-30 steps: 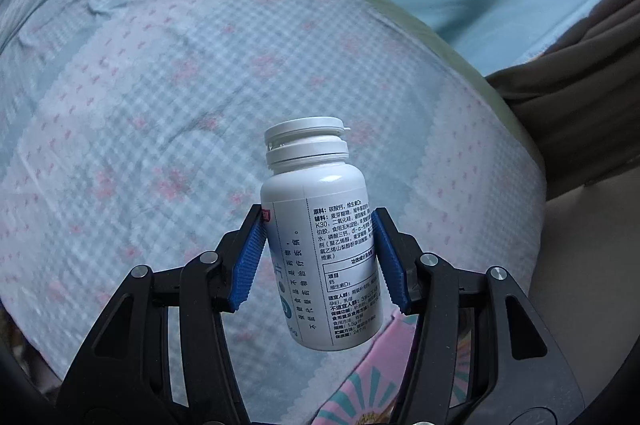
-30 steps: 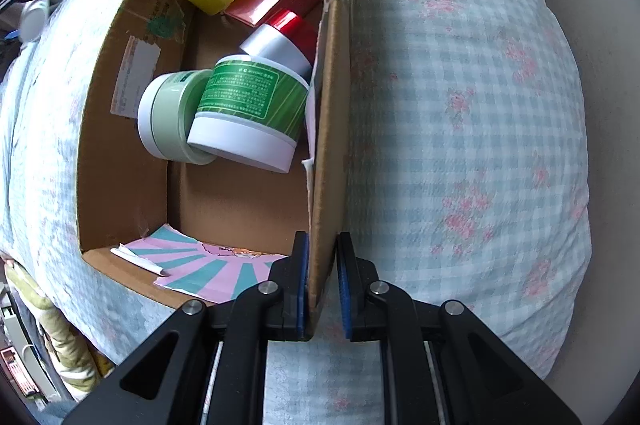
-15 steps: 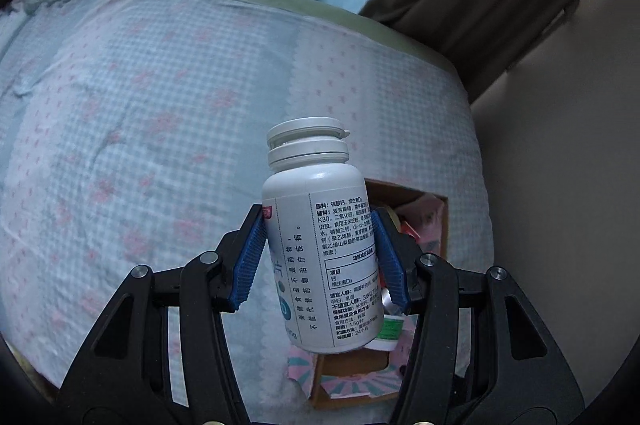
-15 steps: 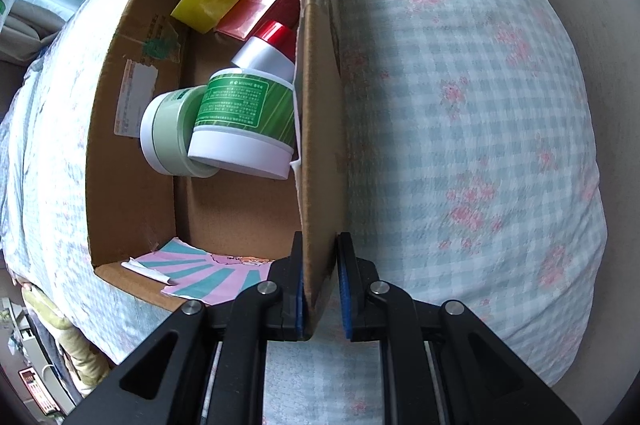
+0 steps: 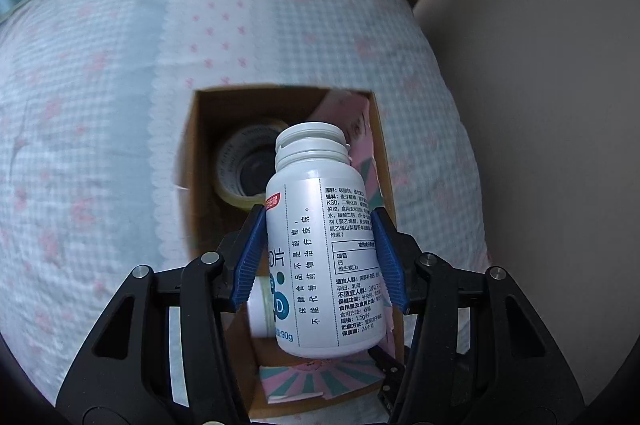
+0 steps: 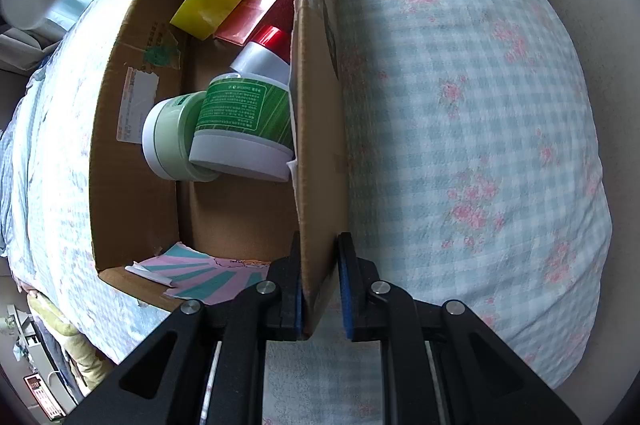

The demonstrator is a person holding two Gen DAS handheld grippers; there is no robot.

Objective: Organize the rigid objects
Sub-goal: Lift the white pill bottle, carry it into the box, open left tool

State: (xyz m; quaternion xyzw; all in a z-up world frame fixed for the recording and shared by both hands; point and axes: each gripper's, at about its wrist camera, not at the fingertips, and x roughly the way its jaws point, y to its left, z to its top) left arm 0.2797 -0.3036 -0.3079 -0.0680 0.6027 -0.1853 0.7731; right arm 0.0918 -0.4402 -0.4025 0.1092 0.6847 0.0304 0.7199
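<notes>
The left claw (image 5: 320, 257) is gripping a white pill bottle (image 5: 324, 245) above the cardboard box (image 6: 320, 105); the right claw (image 6: 319, 285) is pinching the box's wall, beside green jars (image 6: 240, 129).

Both wrist views near cardboard box (image 5: 192, 161).

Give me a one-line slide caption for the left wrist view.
Left gripper holds a white supplement bottle above the open cardboard box on the checked bedspread.

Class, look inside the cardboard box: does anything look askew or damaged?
Yes. The green-labelled jar lies tipped, leaning on the pale green jar beside it. The cardboard box wall held by the right tool has a torn, ragged top edge.
</notes>
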